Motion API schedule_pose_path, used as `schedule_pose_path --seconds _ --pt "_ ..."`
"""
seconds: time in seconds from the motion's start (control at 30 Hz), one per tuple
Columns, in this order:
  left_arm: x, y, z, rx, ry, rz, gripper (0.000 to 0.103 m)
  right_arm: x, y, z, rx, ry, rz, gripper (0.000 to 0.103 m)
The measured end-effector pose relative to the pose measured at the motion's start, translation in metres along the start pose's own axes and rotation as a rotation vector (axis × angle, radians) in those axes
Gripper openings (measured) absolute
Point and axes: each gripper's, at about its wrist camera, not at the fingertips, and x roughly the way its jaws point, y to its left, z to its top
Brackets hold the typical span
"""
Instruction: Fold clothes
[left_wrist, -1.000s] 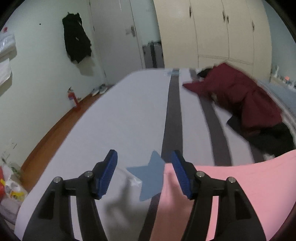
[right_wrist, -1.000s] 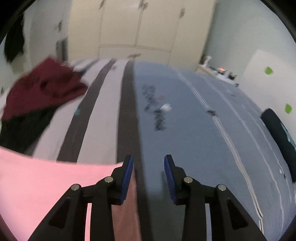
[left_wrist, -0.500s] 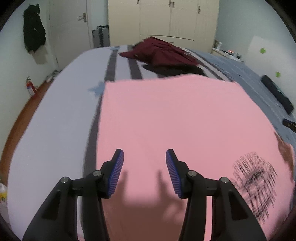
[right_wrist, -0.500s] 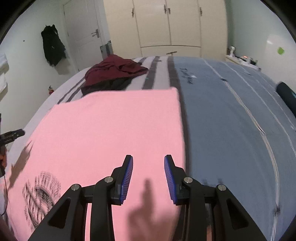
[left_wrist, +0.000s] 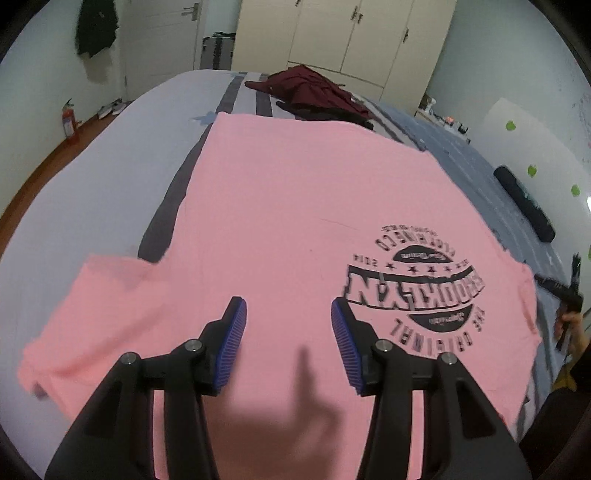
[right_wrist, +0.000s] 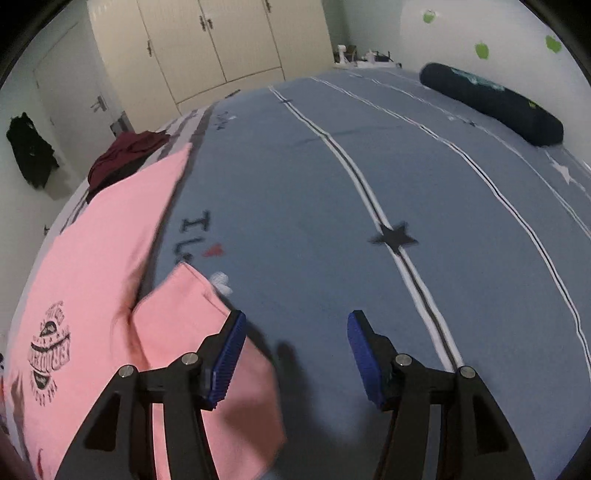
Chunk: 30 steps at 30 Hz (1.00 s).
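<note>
Left gripper (left_wrist: 286, 347) part open, nothing between the pads, poised over the pink T-shirt (left_wrist: 295, 206) spread print-up on the bed (left_wrist: 110, 177). Right gripper (right_wrist: 293, 350) opening, empty, just off the shirt's sleeve (right_wrist: 192, 306), which lies doubled and rumpled. Likely trouble: grabbing that bunched sleeve, or both layers at once, and dragging the body crooked; a skewed fold from uneven pulls. Beyond, grey and blue striped bedding, a maroon heap of clothes (left_wrist: 314, 92), a dark bolster (right_wrist: 491, 103), then cream wardrobe doors (left_wrist: 351, 33) and a door (left_wrist: 162, 37).
</note>
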Motion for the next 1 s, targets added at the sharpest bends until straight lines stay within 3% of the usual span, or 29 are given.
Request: schedule_pose_path --seconds 0.13,0.33,0.5,0.6,0.77,0.87,0.93,1.0 --pt "-0.011 -0.01 -0.003 0.007 -0.015 -0.007 0.045 0.0 0.006 -0.017 -0.056 0.031 0.059 0.053" --pt "-0.017 -0.014 -0.01 -0.017 -0.007 -0.01 0.045 0.015 0.032 -0.029 -0.128 0.105 0.073 0.05" --pt "-0.019 -0.015 -0.015 -0.025 0.007 -0.009 0.045 0.019 0.039 -0.038 -0.114 0.154 0.12 0.018" --pt "-0.018 -0.014 -0.018 -0.028 0.017 -0.011 0.045 0.019 0.037 -0.037 -0.094 0.152 0.105 0.004" --pt "-0.02 -0.013 -0.019 -0.037 0.017 -0.007 0.045 -0.022 0.027 -0.026 -0.039 0.053 -0.018 0.004" --pt "-0.018 -0.01 -0.019 -0.049 0.024 -0.006 0.045 -0.037 0.019 -0.021 -0.039 0.04 -0.119 0.005" --pt "-0.016 -0.008 -0.019 -0.067 0.029 -0.011 0.045 -0.036 0.015 -0.021 -0.07 0.051 -0.23 0.011" --pt "-0.015 -0.007 -0.02 -0.076 0.034 -0.016 0.045 -0.029 0.006 -0.021 -0.082 0.071 -0.316 0.033"
